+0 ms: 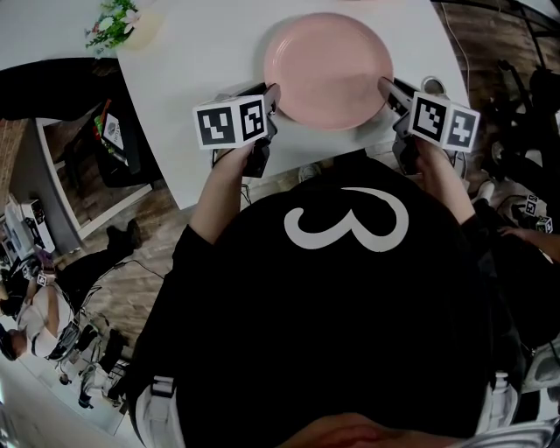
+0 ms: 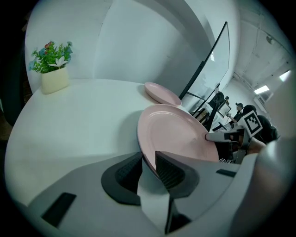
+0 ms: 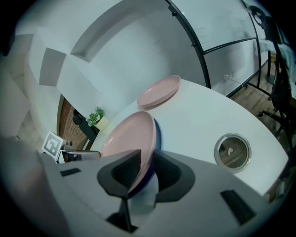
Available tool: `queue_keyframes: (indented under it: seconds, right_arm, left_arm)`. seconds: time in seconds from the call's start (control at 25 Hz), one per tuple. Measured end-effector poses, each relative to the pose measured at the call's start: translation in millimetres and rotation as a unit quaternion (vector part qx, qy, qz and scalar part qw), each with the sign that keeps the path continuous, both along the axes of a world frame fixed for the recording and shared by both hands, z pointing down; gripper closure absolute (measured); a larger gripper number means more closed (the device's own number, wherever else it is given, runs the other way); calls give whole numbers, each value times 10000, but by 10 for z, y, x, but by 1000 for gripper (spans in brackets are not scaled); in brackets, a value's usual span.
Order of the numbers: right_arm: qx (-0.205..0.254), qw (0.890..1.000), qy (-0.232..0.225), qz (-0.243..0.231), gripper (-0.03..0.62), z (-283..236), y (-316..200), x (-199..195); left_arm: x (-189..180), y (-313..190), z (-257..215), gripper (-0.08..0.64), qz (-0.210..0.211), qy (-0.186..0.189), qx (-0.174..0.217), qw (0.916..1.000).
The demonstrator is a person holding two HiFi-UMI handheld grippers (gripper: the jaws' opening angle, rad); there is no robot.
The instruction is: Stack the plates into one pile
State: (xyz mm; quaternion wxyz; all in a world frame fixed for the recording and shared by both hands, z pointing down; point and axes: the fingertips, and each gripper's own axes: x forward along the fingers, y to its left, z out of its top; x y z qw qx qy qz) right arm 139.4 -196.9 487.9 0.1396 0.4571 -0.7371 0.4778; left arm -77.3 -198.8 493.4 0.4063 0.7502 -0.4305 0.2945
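A pink plate [image 1: 328, 66] lies on the white table [image 1: 192, 52] in front of the person. My left gripper [image 1: 273, 94] is at its left rim and my right gripper [image 1: 385, 87] at its right rim. In the left gripper view the plate [image 2: 180, 134] has its rim between the jaws of the left gripper [image 2: 149, 159], with a pale gap beside it. In the right gripper view the plate [image 3: 129, 134] runs between the jaws of the right gripper [image 3: 147, 164], and a dark blue edge shows under it. A second pink plate [image 2: 162, 94] [image 3: 159, 91] lies farther off on the table.
A small potted plant [image 1: 114, 22] [image 2: 52, 65] stands at the table's far left corner. A round cable hole [image 3: 232, 150] is set into the table near my right gripper. Chairs, cables and people fill the floor around the table.
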Motion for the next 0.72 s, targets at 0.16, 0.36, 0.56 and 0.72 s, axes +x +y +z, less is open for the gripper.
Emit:
queue_keyframes:
  seconds: [0.16,0.36,0.56,0.72]
  right_arm:
    - [-77,9996,-248,54,466,-34,-23,-12]
    - [58,9998,-5,-205,457,-30,-20,-28]
    - [76,9988,155,-453,453,-29,-29,-17]
    - [-13,9989,36,-475,454,-32,-54,41]
  left_arm:
    - [0,-19,-5,482,46,-126,82,9999]
    - [-5,-5,1,482,32,-69,49,10000]
    - [-14,-39,-80,482,17,2,113,9999]
    - [0,-168,-221,483,-170,150,310,9993]
